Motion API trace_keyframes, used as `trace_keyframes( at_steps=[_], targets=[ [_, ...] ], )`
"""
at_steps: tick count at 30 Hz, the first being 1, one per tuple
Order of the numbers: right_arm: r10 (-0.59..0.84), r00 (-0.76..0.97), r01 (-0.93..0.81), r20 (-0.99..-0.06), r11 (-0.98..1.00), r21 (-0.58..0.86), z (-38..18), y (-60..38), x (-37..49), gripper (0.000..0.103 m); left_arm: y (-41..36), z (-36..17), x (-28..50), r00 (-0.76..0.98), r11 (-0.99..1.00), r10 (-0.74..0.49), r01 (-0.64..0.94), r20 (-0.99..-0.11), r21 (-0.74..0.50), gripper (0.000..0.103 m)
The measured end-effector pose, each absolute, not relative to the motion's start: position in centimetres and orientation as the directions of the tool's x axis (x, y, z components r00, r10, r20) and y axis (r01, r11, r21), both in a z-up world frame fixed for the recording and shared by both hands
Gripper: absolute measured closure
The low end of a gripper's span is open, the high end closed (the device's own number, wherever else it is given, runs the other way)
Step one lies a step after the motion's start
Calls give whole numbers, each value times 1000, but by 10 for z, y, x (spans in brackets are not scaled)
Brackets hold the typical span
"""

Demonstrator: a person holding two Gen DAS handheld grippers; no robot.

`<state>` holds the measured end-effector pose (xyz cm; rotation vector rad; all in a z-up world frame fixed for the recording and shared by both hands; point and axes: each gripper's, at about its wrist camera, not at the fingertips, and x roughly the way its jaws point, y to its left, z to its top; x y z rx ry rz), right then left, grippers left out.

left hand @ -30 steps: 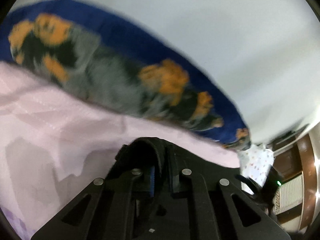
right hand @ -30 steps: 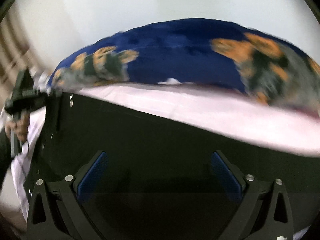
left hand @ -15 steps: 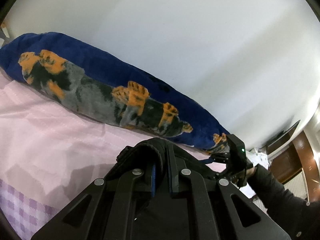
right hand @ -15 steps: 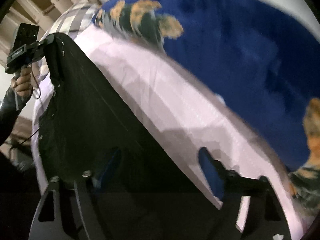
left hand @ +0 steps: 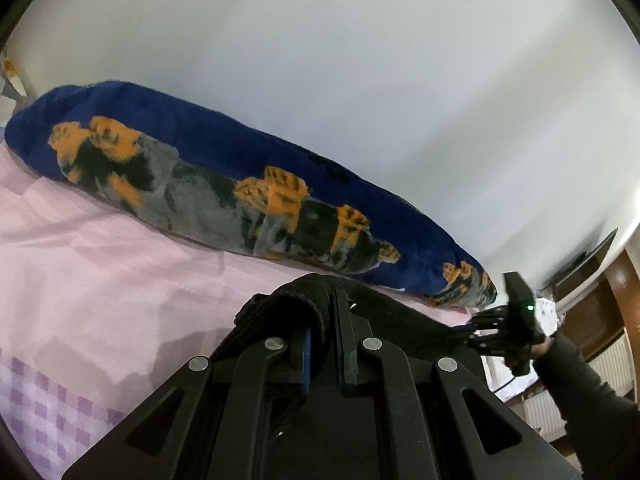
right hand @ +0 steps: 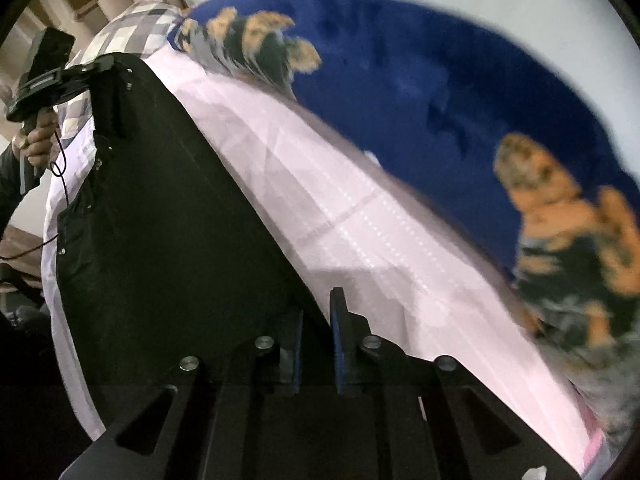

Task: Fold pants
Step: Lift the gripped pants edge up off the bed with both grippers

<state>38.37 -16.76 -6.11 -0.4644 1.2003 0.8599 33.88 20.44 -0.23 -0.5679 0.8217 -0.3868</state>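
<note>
Left gripper (left hand: 322, 320): low in the middle of the left wrist view, its two blue-lined fingers (left hand: 306, 354) pressed together on a thick bunched fold of the pants' black cloth.
Right gripper (right hand: 316, 320): low in the middle of the right wrist view; its jaws have just been closing and now stand narrow, with the black cloth's edge running in between them. Blur keeps me from telling whether the pads press on the cloth.
Pants (right hand: 160, 220): black, spread as a broad slanted panel over the left half of the right wrist view, from the upper left down to the right gripper. In the left wrist view they bulge around the left gripper's tips and stretch away to the right.
Other tool seen from each side: in the left wrist view the right gripper shows at the right edge, held by a hand in a dark sleeve (left hand: 592, 400); in the right wrist view the left gripper shows at the upper left, at the cloth's far corner.
Bed sheet (left hand: 100, 280): pale pink, under the pants, with a purple checked band at the lower left of the left wrist view.
Blanket (left hand: 224, 184): dark blue with orange and grey animal print, rolled long across the sheet behind the pants, against a white wall (left hand: 360, 80).
</note>
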Motion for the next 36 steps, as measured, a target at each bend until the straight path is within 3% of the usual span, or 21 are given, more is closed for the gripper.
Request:
trace_keyframes(
  at_steps=[8, 16, 25, 31, 36],
  targets=[
    [270, 313, -737, -911, 674, -53, -14, -185, 305, 94, 209, 20, 286, 633, 783, -556, 180, -539, -596, 94],
    [287, 341, -657, -895, 753, -9, -22, -216, 209, 95, 213, 11, 191, 579, 765, -607, 238, -545, -599, 93],
    [297, 257, -589, -920, 803, 95, -75, -227, 151, 94, 206, -36, 111, 465, 810, -575, 209, -672, -548, 89],
    [259, 244, -570, -935, 818, 78, -101, -225, 141, 94, 190, -67, 94, 398, 875, -483, 224, -780, -428, 88],
    [237, 289, -527, -928, 848, 53, -105, -224, 135, 90, 186, -68, 84, 399, 902, -431, 206, -809, -379, 76]
  ],
)
